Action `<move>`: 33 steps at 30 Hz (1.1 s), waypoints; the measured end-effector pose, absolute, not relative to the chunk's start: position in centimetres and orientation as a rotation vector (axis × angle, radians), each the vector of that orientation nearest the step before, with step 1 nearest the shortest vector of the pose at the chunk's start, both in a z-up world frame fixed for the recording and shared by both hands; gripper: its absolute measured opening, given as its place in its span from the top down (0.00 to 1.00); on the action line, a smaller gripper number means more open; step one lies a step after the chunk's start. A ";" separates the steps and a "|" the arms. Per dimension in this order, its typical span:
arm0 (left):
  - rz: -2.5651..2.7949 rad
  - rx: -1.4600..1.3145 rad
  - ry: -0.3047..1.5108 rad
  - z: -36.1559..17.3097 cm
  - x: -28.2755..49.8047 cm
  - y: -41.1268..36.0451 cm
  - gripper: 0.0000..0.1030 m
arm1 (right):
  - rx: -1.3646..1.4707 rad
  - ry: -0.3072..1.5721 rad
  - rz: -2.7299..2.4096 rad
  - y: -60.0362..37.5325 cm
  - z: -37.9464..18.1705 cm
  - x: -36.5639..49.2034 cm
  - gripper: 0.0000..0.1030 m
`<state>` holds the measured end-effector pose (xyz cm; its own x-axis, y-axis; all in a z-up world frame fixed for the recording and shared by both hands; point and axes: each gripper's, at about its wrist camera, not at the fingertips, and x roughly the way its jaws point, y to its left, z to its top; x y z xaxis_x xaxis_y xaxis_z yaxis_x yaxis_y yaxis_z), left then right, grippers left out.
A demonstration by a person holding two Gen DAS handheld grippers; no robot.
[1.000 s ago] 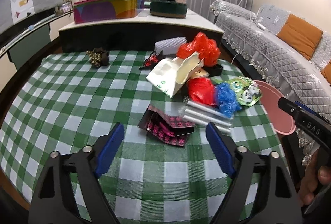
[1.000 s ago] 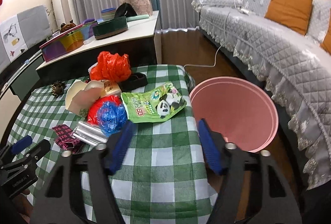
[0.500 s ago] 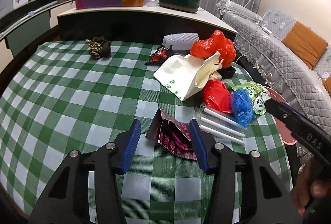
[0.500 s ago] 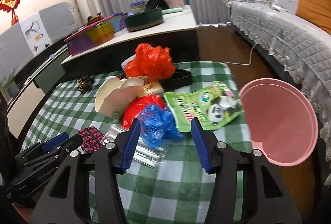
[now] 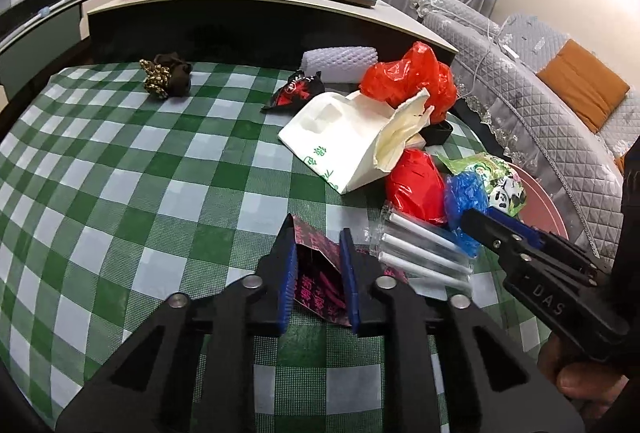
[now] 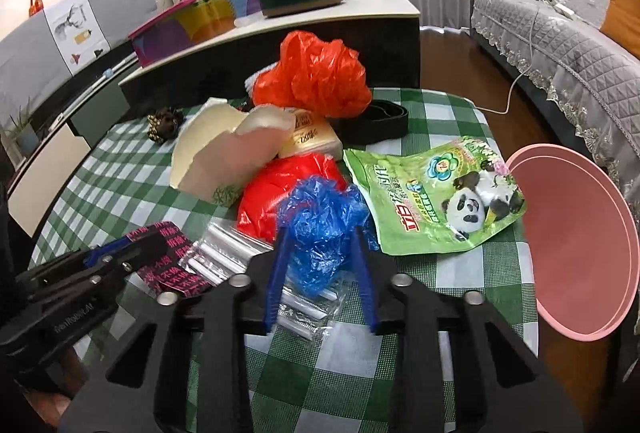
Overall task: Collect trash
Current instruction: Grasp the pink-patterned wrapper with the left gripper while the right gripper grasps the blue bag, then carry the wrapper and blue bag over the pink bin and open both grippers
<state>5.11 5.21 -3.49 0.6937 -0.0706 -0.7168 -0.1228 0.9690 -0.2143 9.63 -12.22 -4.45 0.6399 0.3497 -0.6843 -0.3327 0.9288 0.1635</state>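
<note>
We see left gripper jaws closing on dark pink-printed wrapper near table front edge. Right gripper jaws closing around blue plastic wad, beside panda pouch at right edge.

The black body of the right gripper bears the white letters "DAS". Green Chinese characters stand on the white paper bag, pink ones on the dark flat packet, too small to read surely.
</note>
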 end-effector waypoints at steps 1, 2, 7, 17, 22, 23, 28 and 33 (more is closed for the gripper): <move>0.028 -0.257 0.806 -3.4 5.1 5.2 0.88 | 0.027 0.788 0.391 -12.3 -4.5 9.7 0.83; 0.028 -0.258 0.807 -3.4 5.0 5.3 0.91 | 0.033 0.788 0.395 -12.3 -4.5 9.7 0.88; 0.044 -0.246 0.794 -2.8 4.7 5.4 0.96 | 0.025 0.766 0.419 -12.2 -3.9 9.2 0.98; 0.064 -0.218 0.740 -1.1 3.7 5.4 0.99 | 0.029 0.685 0.427 -12.9 -1.2 7.1 0.99; 0.060 -0.206 0.715 -0.2 3.0 5.1 0.99 | 0.016 0.655 0.421 -13.3 -0.3 5.9 0.99; 0.059 -0.203 0.711 -0.1 2.9 5.1 0.99 | 0.017 0.650 0.418 -13.4 -0.2 5.7 0.99; 0.059 -0.178 0.699 0.2 2.7 4.4 0.99 | 0.024 0.611 0.398 -14.6 1.2 4.8 0.99; 0.053 -0.165 0.675 1.1 2.4 3.4 0.99 | 0.041 0.589 0.373 -16.0 2.0 4.3 0.99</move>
